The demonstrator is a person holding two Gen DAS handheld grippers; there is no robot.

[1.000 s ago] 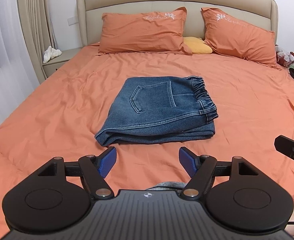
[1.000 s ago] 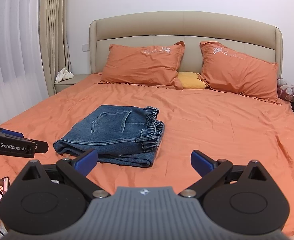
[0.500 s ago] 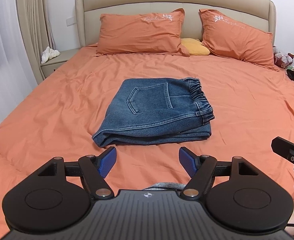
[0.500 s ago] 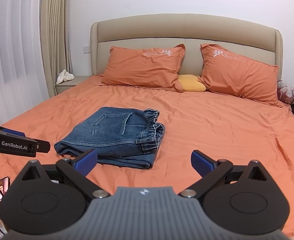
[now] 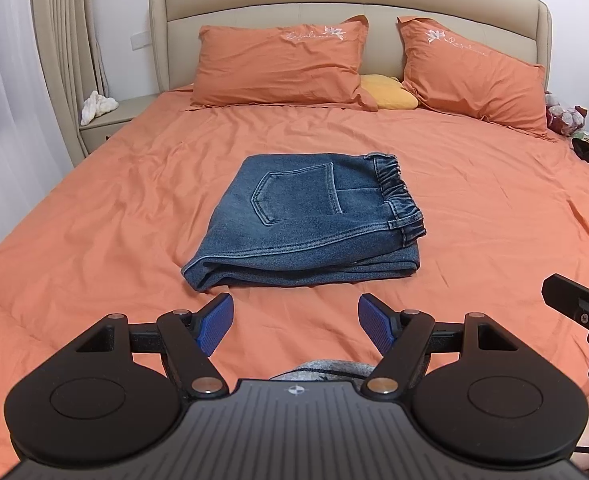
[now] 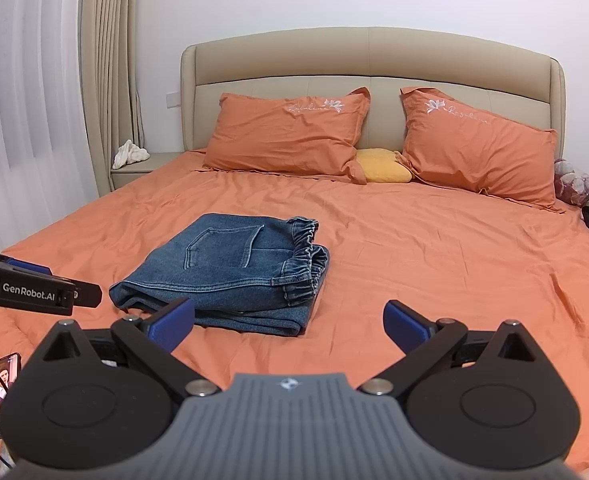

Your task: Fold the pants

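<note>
The folded pants (image 5: 306, 220) lay mid-bed on the orange sheet (image 5: 494, 208), waistband edge to the right, bare sheet all round. The left gripper (image 5: 294, 322) and right gripper (image 6: 288, 322) hovered near the folded edge, both spread wide, holding nothing.

Blue denim pants (image 5: 306, 220) folded flat, mid-bed.
</note>
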